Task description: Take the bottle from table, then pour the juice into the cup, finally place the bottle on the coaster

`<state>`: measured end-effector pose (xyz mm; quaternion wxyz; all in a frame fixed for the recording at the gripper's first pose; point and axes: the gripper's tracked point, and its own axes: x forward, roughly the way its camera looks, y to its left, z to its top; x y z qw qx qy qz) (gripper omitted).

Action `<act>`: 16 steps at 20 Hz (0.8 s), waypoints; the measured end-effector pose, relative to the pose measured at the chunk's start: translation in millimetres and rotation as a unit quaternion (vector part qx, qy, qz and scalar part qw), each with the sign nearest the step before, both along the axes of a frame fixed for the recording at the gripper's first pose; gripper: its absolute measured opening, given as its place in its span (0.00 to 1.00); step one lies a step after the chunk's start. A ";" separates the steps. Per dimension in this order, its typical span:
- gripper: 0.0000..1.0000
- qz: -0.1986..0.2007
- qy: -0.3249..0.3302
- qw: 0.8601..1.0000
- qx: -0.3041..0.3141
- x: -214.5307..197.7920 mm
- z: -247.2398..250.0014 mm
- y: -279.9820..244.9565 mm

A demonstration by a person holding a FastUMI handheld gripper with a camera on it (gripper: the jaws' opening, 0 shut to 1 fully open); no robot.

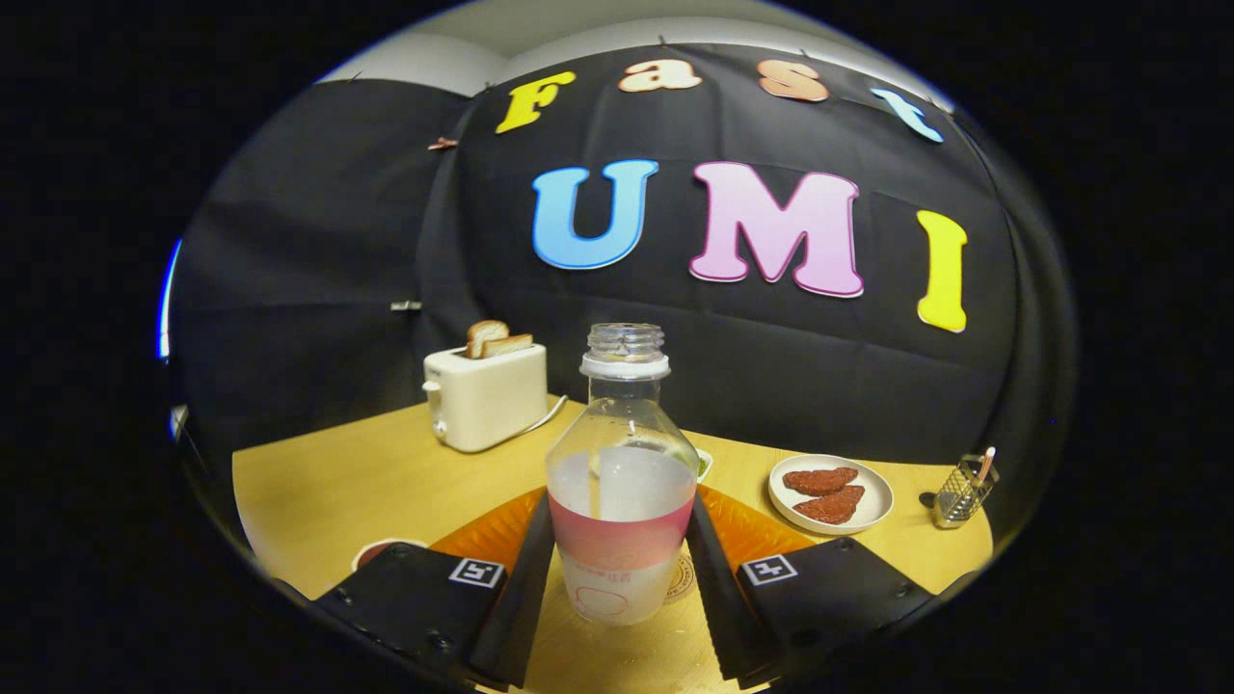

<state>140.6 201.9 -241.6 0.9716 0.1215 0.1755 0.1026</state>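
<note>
Fingers (540,564) of the gripper (622,569) press on both sides of the bottle (622,501), so it is grasped, upright, cap off, with pale juice inside. The bottle seems to stand on or just above the table (328,492), over an orange mat (747,525). I judge the taking step is in hand; next it must be carried to the cup (381,551), low beside the left finger, and tilted slowly. Beyond stand a toaster (487,395), a plate (872,501) and a small metal holder (964,493), well apart. A round coaster (680,578) peeks just behind the bottle.
</note>
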 end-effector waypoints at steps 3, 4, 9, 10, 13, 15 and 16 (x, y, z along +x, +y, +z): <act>0.74 -0.029 0.003 0.999 0.022 23.5 -20.4 -11.6; 0.74 -0.032 0.006 0.999 0.024 28.1 -28.4 -13.7; 0.75 -0.034 0.021 0.999 0.033 42.8 -62.9 -7.7; 0.75 -0.033 0.021 0.999 0.028 43.2 -67.8 -7.1; 0.75 -0.032 0.029 0.999 0.022 45.0 -82.3 -4.0; 0.75 -0.031 0.030 0.999 0.017 45.2 -87.1 -2.2; 0.76 -0.034 0.026 0.999 0.013 46.6 -86.4 -2.5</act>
